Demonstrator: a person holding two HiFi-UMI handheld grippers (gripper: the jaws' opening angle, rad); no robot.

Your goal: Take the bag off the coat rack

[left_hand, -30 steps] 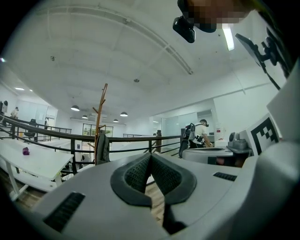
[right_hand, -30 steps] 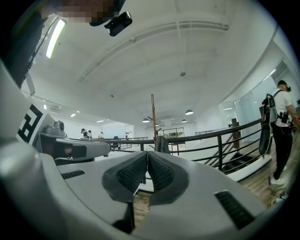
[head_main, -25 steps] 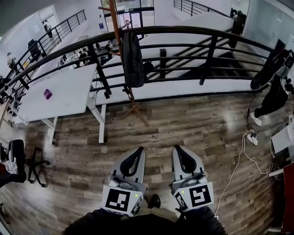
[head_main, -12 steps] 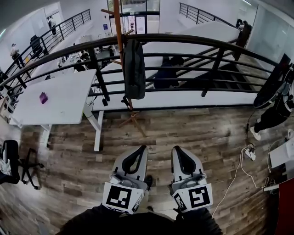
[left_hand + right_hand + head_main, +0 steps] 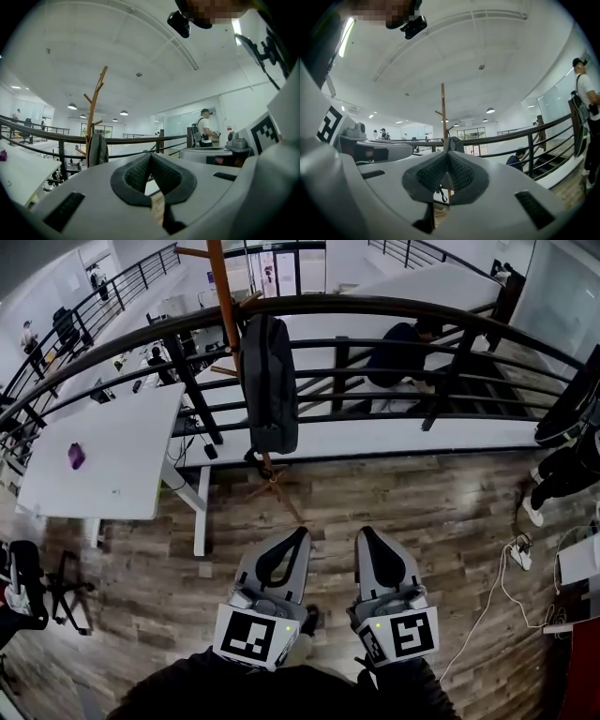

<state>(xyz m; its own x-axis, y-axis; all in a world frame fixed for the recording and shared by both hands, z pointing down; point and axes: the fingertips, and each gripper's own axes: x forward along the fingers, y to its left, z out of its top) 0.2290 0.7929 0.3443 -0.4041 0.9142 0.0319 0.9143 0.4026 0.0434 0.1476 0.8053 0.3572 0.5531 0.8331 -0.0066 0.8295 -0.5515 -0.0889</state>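
Bag [image 5: 268, 385] hangs on the coat rack [image 5: 223, 306]. It's dark and long, its body lies against the pole, and it sits right in front of the railing [image 5: 394, 307]. How its top is hooked on can't be told from here. Nothing touches it yet.

Both grippers sit low in the head view, well short of the rack and pointing level at it. Left gripper [image 5: 296, 534] has its jaws pressed together w/ nothing btwn them. Right gripper [image 5: 367, 532] is the same, closed & empty.

Risks, as I judge them:

1. If the jaws are closed on arrival, they only poke the bag & set it swinging. They need to open before reaching the strap.
2. Rack is thin & stands on splayed feet [image 5: 279, 486]. Pulling the bag sideways or toward the person, instead of lifting it up & off, could tip the whole rack onto the railing or the white table [image 5: 112, 446] nearby.
3. Pinching the bag's body rather than a strap or handle is weak. The fabric looks smooth and the load prob. heavy, so it could slip from 2 narrow jaws & drop on the wood floor [image 5: 422, 512].
4. W/ the hook-on point unseen, a strap could stay caught and snag partway, jerking the rack.
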